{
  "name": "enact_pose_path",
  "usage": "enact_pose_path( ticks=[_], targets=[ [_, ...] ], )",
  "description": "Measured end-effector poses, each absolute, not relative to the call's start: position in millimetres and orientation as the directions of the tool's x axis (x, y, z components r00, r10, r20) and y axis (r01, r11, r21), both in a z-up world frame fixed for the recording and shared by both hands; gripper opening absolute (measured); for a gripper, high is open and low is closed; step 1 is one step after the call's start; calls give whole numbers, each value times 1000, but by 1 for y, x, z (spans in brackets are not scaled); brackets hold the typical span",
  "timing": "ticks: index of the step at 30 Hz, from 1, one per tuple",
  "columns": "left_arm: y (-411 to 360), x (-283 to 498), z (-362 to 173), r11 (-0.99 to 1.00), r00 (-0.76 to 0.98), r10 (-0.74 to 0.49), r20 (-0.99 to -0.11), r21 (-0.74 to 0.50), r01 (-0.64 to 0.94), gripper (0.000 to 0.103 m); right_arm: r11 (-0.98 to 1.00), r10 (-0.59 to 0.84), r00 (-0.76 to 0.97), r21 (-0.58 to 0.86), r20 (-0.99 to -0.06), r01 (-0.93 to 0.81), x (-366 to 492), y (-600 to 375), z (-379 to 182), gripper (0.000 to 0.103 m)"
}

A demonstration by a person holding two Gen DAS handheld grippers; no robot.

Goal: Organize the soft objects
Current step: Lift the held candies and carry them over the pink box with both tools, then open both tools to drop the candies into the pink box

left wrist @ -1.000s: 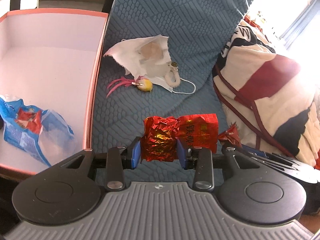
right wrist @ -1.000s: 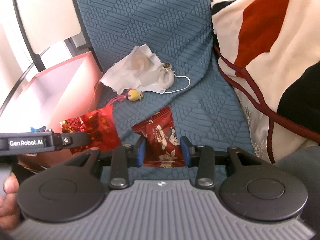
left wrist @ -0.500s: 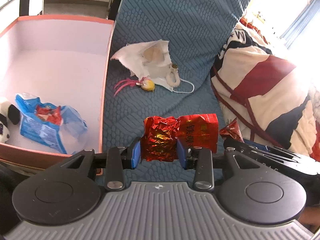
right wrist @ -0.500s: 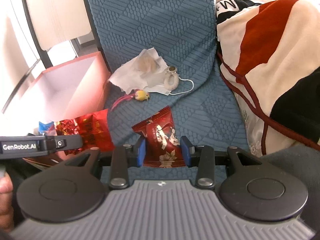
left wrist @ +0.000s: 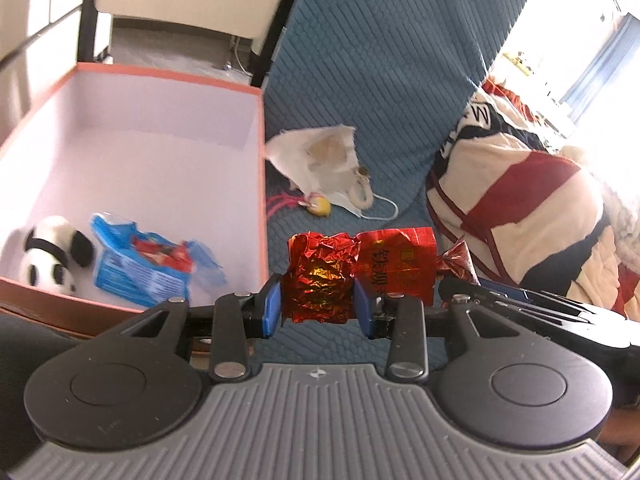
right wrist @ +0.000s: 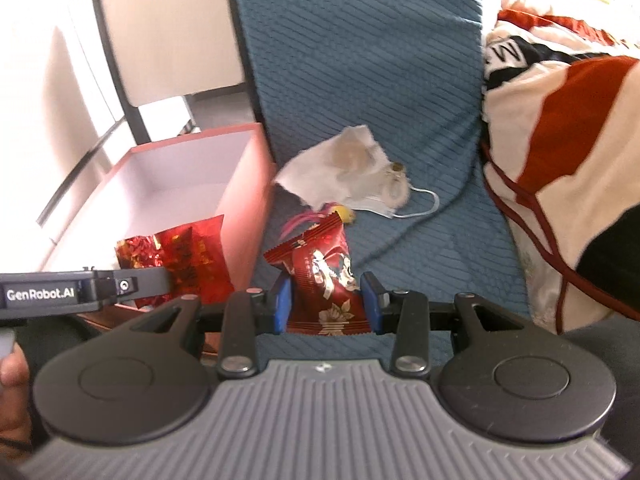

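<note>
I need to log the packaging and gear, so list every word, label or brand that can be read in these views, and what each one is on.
"GenRobot.AI": white lettering on the side of the left gripper.
Large black "M": on the blanket.
Yellow characters on the red foil packet: too blurred to read.
Print on the red snack wrapper: unreadable.
Print on the blue packet in the box: too blurred.

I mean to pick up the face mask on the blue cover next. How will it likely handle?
The face mask lies flat and creased under a white tissue, so it is probably limp and light. Its thin ear loop trails loose and may snag. A small plush charm rests on it and would likely slide off.
</note>
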State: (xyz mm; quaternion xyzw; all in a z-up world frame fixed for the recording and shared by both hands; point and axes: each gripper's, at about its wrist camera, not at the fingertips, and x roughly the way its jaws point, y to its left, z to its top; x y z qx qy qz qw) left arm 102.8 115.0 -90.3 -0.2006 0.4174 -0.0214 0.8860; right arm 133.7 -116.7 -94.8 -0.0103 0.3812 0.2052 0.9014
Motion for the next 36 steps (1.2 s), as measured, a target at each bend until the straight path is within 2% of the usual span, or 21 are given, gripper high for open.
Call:
enact_pose_path(
  ticks=[19, 36],
  targets=[
    [197, 51, -66, 897, 702, -48, -710, -340, -282, 43, 804, 506, 521, 159, -687, -573, 115, -30, -82, 41],
    [261, 70, -100, 867, 655, 16, -755, -316, -386, 43, 773, 510, 454, 158, -731, -614, 149, 29, -106, 41]
  ],
)
